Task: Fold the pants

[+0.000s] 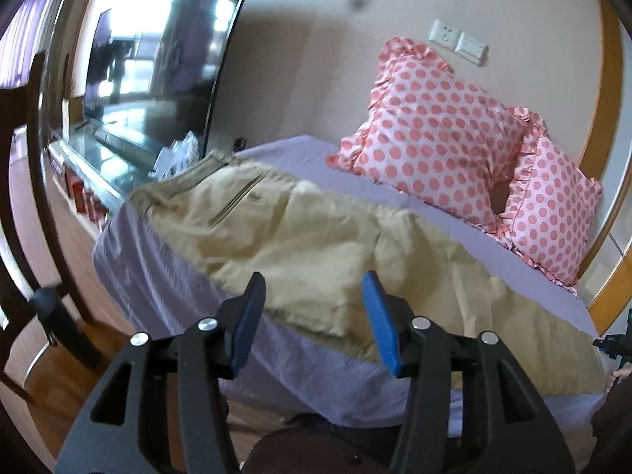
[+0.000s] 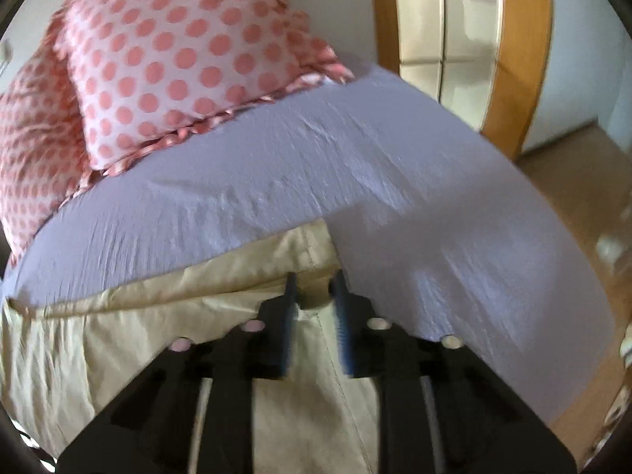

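Observation:
Beige pants [image 1: 300, 237] lie spread along the near edge of a bed with a lilac sheet [image 1: 466, 237], waistband at the far left, legs running right. My left gripper [image 1: 314, 288] is open, hovering over the crumpled middle of the pants, holding nothing. In the right wrist view the pants [image 2: 118, 339] fill the lower left. My right gripper [image 2: 314, 284] has its jaws narrowly apart around a fold of the pant leg end; the cloth sits between the blue pads [image 2: 340, 316].
Two pink polka-dot pillows [image 1: 434, 138] [image 2: 166, 63] lie at the back of the bed. A TV [image 1: 158, 67] on a glass stand is at the left, with a dark wooden chair [image 1: 23, 197]. A wooden-framed door [image 2: 466, 39] is at the right. Wooden floor surrounds the bed.

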Tool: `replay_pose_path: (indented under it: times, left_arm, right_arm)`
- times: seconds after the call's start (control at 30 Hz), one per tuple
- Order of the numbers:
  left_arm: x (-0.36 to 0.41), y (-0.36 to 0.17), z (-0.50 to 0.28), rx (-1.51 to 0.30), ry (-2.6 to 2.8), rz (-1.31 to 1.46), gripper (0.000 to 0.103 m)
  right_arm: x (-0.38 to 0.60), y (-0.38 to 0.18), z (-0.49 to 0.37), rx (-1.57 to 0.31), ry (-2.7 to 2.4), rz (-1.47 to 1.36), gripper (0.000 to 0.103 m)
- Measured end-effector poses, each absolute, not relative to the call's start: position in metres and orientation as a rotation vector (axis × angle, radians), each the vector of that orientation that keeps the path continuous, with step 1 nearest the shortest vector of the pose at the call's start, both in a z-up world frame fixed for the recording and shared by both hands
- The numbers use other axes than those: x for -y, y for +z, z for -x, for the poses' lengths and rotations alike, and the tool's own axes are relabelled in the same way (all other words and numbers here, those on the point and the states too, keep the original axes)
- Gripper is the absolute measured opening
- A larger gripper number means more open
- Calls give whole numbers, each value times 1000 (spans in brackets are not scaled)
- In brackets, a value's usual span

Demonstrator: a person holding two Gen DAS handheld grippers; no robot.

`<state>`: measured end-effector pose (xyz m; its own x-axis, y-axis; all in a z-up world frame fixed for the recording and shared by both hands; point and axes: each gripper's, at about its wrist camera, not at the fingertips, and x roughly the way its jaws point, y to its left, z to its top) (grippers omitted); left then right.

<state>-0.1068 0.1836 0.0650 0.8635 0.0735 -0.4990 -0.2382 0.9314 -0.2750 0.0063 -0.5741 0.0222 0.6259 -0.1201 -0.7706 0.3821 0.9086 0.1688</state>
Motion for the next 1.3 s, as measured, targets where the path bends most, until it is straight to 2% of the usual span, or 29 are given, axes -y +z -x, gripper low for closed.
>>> replay_pose_path:
  times: [0.1, 0.27, 0.37, 0.43, 0.47, 0.53, 0.57, 0.6, 0.7, 0.73, 0.83, 0.97, 1.07, 1.1, 1.13, 1.2, 1.3]
  left_arm:
    - [-170, 72, 98, -500, 126, 307, 53]
    - [-142, 76, 81, -504, 31, 268, 55]
    - [-122, 76, 74, -506, -33, 247, 58]
    - [-115, 74, 71, -512, -46, 224, 59]
    - [-112, 72, 70, -516, -50, 211, 59]
    - [-109, 69, 67, -528, -63, 201, 60]
    - [-109, 68, 66, -532, -69, 201, 60]
    - [-109, 66, 64, -538, -77, 204, 61]
    - [-107, 61, 58, -550, -101, 208, 62]
    - [-106, 59, 55, -556, -112, 211, 62]
    - [-102, 57, 51, -564, -141, 211, 62]
    - [-100, 59, 54, -551, -157, 204, 64]
    - [-106, 59, 58, -543, -145, 215, 65]
    - [-110, 59, 60, -543, -138, 224, 65]
    - [-115, 58, 61, -543, -128, 235, 65]
    - [-125, 58, 66, -542, -107, 254, 65]
    - [-149, 55, 78, -533, -51, 311, 75]
  right_arm:
    - [571, 32, -1, -808, -298, -322, 9]
    - [580, 59, -23, -693, -340, -347, 5]
    - [587, 42, -46, -788, -369, -354, 4]
    - [586, 32, -45, -832, -387, -358, 8]
    - [587, 33, -33, -815, -401, -381, 12]
    - [587, 39, -4, -758, -445, -418, 60]
    - [586, 43, 21, -698, -463, -439, 64]
    - [584, 44, 43, -660, -476, -454, 65]
    - [582, 30, 91, -641, -519, -523, 62]
    - [582, 25, 100, -644, -526, -547, 55]
    - [576, 8, 122, -651, -517, -615, 48]
    - [548, 4, 130, -606, -428, -672, 47]
    - [533, -1, 122, -578, -338, -722, 36]
    - [530, -1, 120, -563, -345, -708, 27]
    - [529, -1, 118, -550, -354, -694, 10]
    - [533, -4, 113, -521, -342, -727, 5]
    - [510, 23, 96, -459, -291, -627, 4]
